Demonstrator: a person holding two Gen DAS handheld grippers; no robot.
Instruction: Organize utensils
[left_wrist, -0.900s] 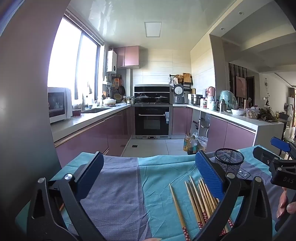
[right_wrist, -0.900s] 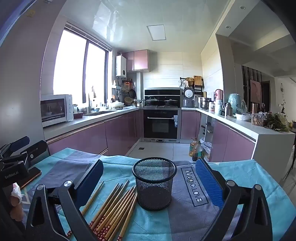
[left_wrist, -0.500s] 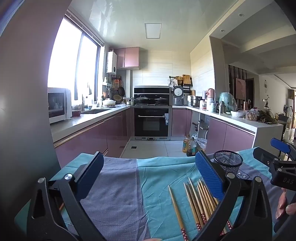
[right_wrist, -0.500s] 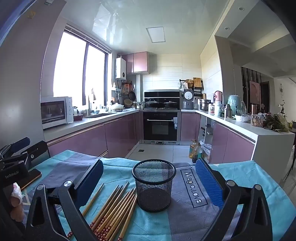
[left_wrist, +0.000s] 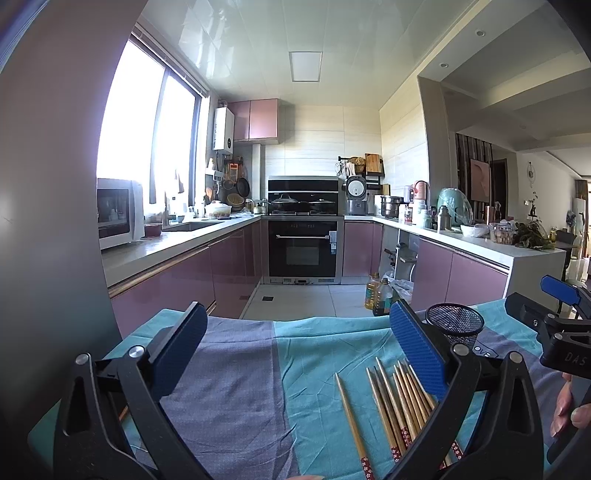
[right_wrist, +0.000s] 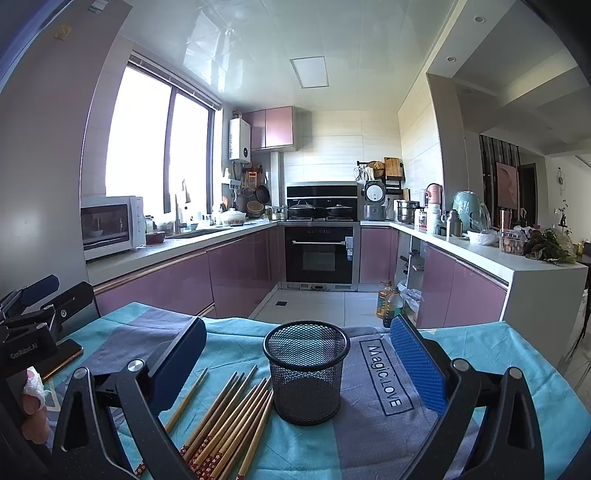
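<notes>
Several wooden chopsticks (right_wrist: 229, 417) with red patterned ends lie side by side on the teal and grey cloth (right_wrist: 369, 435), just left of a black mesh holder (right_wrist: 306, 373) that stands upright and looks empty. My right gripper (right_wrist: 295, 362) hovers open above the cloth, the holder between its fingers but untouched. In the left wrist view the chopsticks (left_wrist: 395, 406) lie low right, one (left_wrist: 351, 421) apart to the left, and the holder (left_wrist: 455, 322) stands behind. My left gripper (left_wrist: 291, 350) is open over bare cloth, holding nothing.
The table's far edge drops to a tiled kitchen floor with oil bottles (right_wrist: 389, 301). Purple cabinets, an oven (right_wrist: 319, 254) and worktops lie beyond. A phone (right_wrist: 61, 360) lies on the cloth at the left. A person's fingers (right_wrist: 33, 402) hold the left tool.
Both wrist views have tipped slightly downward and drifted a little; the holder and chopsticks sit marginally higher in the pictures. Nothing on the cloth has moved and both grippers stay open.
</notes>
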